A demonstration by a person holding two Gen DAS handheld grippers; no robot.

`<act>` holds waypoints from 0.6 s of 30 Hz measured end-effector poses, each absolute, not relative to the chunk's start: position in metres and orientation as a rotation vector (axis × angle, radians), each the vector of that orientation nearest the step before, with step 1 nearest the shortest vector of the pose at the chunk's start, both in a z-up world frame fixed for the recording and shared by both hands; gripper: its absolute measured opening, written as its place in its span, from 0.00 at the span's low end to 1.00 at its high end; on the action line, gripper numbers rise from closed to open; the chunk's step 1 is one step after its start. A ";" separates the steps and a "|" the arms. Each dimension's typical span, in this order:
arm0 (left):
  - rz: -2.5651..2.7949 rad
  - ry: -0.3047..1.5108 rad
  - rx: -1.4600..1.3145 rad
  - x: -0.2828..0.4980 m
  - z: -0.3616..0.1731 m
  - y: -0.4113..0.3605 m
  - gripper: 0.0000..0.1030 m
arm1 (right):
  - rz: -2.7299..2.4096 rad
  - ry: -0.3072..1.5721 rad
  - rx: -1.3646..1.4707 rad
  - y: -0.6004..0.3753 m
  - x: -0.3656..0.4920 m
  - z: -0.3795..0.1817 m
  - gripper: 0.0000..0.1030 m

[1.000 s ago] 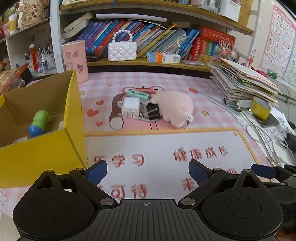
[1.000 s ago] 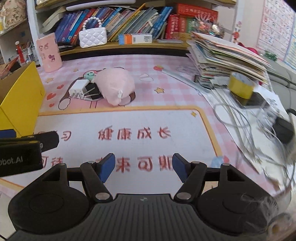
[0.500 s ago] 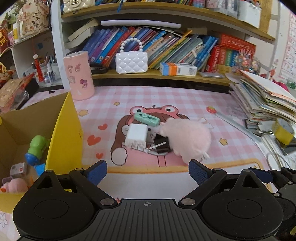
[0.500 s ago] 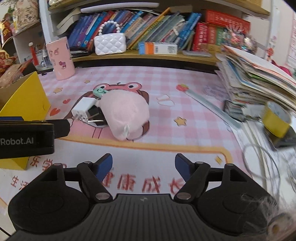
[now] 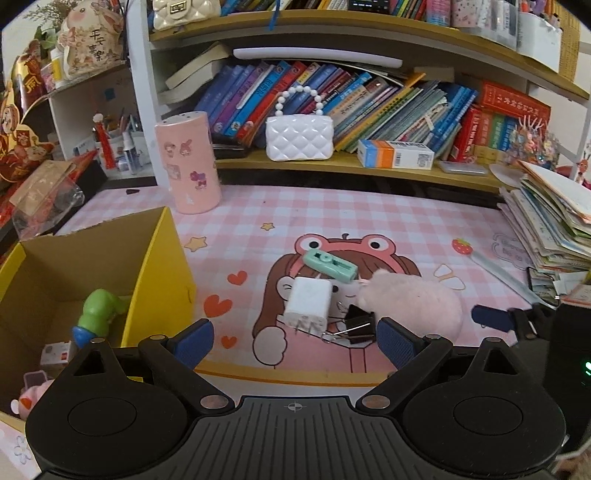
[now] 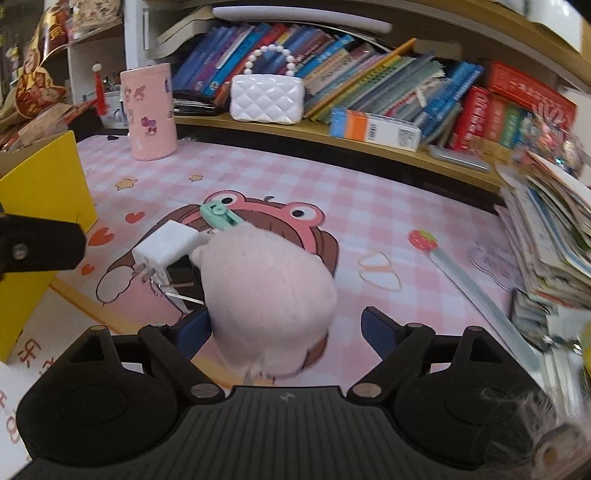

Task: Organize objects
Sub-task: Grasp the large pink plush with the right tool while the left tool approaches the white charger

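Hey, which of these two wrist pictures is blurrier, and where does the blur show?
Right wrist view: smeared toward its right edge, where the paper stack streaks; the pink plush toy near the lens looks soft. Left wrist view: crisp throughout, the white charger sharp-edged; fisheye bends the shelf in both.

On the mat at the middle of my left view I count four loose things: one white charger (image 5: 308, 301), one mint-green clip (image 5: 330, 264), one black binder clip (image 5: 356, 325) and one pink plush toy (image 5: 413, 306). At lower left stands one yellow box (image 5: 162, 266), with one green toy (image 5: 96, 310) inside. Upper middle I count one white handbag (image 5: 299, 138), and one pink canister (image 5: 188, 162) to its left.
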State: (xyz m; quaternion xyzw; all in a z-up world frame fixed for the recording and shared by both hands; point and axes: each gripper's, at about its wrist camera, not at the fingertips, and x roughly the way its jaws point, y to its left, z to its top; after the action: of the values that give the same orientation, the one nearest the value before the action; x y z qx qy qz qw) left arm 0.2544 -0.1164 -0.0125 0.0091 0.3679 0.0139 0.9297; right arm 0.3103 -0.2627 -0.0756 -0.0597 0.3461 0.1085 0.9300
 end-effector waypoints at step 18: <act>-0.027 0.817 0.014 0.275 -0.044 -0.143 0.81 | 0.026 0.768 0.019 -0.320 0.276 -0.059 0.59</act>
State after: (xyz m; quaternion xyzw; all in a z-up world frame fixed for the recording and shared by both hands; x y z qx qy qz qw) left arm 0.2746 -0.1426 -0.0435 0.0068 0.3971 -0.0133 0.9176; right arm 0.2757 -0.3199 -0.0589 0.0092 0.3748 0.0127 0.9270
